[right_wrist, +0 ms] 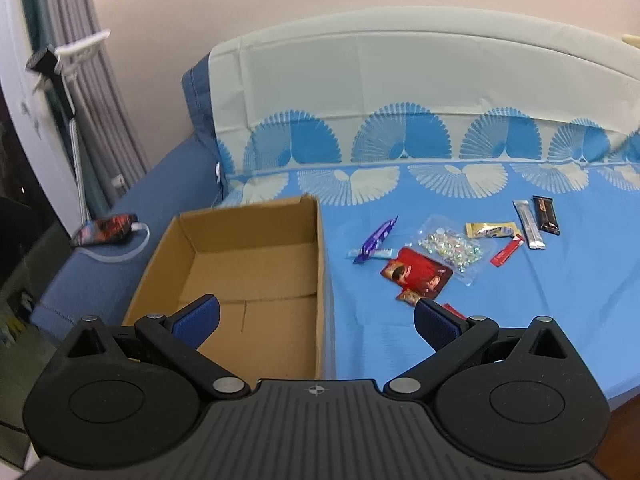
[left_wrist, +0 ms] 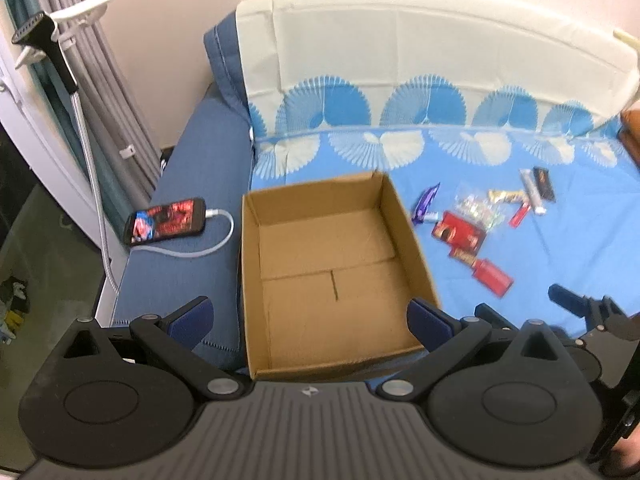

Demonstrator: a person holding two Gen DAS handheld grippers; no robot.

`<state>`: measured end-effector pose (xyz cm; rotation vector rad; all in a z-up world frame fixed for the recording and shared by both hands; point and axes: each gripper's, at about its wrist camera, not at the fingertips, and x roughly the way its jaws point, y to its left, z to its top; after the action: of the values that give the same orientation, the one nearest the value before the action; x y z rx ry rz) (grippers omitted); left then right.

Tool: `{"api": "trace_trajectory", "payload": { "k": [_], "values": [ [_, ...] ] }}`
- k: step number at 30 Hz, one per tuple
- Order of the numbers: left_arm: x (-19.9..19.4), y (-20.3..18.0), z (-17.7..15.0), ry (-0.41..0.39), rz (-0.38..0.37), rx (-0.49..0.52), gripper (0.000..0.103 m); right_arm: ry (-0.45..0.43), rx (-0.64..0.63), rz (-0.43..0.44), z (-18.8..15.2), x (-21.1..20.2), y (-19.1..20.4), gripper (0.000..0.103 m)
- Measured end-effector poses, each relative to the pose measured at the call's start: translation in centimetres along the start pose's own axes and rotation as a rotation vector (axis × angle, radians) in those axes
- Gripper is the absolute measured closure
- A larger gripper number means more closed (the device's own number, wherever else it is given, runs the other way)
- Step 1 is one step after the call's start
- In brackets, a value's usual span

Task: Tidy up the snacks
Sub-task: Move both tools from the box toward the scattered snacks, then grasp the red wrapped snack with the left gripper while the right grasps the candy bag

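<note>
You've got 1 open brown cardboard box (left_wrist: 332,272), nothing in it, on the blue patterned bed (right_wrist: 520,320). Right of it: approx 9–10 small wrapped snacks (right_wrist: 440,252), loosely clustered, well apart from box. Left hand-held gripper (left_wrist: 310,316) released, over box's near edge. Right hand-held gripper (right_wrist: 318,320) released, straddling box's right wall. Bare sheet btwn box & snacks.
</note>
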<state>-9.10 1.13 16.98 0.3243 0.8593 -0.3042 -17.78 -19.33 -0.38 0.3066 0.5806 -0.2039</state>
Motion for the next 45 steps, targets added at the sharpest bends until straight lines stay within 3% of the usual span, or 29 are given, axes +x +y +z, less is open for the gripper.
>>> {"api": "trace_trajectory", "payload": {
  "k": [7,15,22,32,34,38,41,45],
  "values": [
    [-4.3,-1.8,2.9,-0.113,-0.076,0.023,0.0,-0.066,0.025,-0.076,2.0,-1.1,-3.3,0.0],
    [-5.9,-6.3,5.6,-0.161,-0.165,0.031,0.0,-0.026,0.131,-0.204,1.3,0.8,-9.0,0.0],
    [-4.9,-10.8,8.1,-0.151,-0.172,0.063,0.0,0.008,0.25,-0.271,0.5,2.1,-14.2,0.0],
    [-0.1,-18.4,10.4,-0.061,-0.202,0.17,0.0,0.039,0.373,-0.336,-0.7,3.8,-21.5,0.0],
    [1.8,-19.7,11.0,-0.033,-0.212,0.172,0.0,0.044,0.392,-0.349,-1.0,4.2,-22.9,0.0],
    [9.3,-22.1,12.1,0.137,-0.281,0.156,0.0,0.04,0.391,-0.34,-1.1,5.3,-25.5,0.0],
    [17.9,-23.4,12.3,0.286,-0.283,0.093,0.0,0.047,0.304,-0.316,-0.8,7.4,-27.2,0.0],
    [31.0,-24.3,11.6,0.505,-0.207,-0.053,0.001,0.077,0.157,-0.263,-0.3,11.7,-28.8,0.0]
  ]
}}
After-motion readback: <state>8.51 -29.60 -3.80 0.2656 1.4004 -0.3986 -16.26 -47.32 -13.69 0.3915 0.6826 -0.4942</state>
